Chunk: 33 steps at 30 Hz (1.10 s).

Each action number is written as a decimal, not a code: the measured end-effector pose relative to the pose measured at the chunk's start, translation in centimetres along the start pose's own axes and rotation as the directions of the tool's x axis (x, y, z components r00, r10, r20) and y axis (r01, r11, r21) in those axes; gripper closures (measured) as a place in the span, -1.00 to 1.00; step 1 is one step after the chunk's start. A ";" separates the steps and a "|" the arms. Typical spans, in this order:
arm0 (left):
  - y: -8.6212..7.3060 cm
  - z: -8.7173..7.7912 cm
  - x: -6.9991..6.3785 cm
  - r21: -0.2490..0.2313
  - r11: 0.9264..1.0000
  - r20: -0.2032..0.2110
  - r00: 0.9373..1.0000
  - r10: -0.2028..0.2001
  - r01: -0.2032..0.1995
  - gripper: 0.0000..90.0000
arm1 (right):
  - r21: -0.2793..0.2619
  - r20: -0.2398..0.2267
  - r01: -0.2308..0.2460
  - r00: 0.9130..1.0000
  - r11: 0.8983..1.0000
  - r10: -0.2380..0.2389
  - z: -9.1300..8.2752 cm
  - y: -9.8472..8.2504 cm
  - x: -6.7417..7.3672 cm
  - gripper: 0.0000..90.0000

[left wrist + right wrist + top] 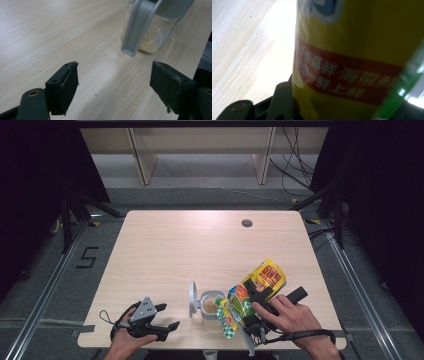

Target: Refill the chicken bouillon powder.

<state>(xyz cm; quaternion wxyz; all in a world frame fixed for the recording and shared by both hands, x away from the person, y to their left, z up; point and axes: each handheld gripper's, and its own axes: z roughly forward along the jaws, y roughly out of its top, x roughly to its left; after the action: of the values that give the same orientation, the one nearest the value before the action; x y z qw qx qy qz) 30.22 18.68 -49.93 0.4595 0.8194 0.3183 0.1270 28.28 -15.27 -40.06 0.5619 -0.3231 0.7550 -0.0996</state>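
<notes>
A clear glass jar (210,309) with pale granules in its bottom stands near the table's front edge, its grey hinged lid (192,298) flipped open to the left. My right gripper (254,309) is shut on a yellow, red and green snack bag (261,281), held tilted with its lower end beside the jar's mouth. In the right gripper view the bag (362,50) is pressed close to the camera, one black jaw against its left edge. My left gripper (169,316) rests open on the table left of the jar. Its view looks past the wide-apart jaws (117,82) at the jar (156,37) and lid (137,27).
The light wooden table (200,245) has a round cable hole (246,223) at the back right. Small crumbs (96,94) lie on the wood in front of the jar. Dark floor and metal rails border the table on both sides.
</notes>
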 end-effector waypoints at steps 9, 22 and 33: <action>0.0 0.0 0.1 0.008 1.000 -0.001 1.000 0.022 -0.022 -0.51 | 0.015 -0.014 -0.020 1.000 1.000 0.021 -0.1 0.0 0.1 0.25; 0.0 0.0 0.1 0.012 1.000 0.003 1.000 0.016 -0.016 -0.51 | 0.000 -0.001 0.004 1.000 1.000 -0.004 -0.1 0.0 -0.1 0.25; 0.0 0.0 0.1 0.016 1.000 0.004 1.000 0.018 -0.018 -0.51 | -0.009 -0.001 0.007 1.000 1.000 -0.007 -0.2 0.3 -0.2 0.25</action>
<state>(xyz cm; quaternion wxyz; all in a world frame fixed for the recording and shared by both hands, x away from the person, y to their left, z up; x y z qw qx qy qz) 30.27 18.73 -49.94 0.4523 0.8261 0.3112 0.1271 28.00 -14.98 -40.03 0.5599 -0.3281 0.7544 -0.0985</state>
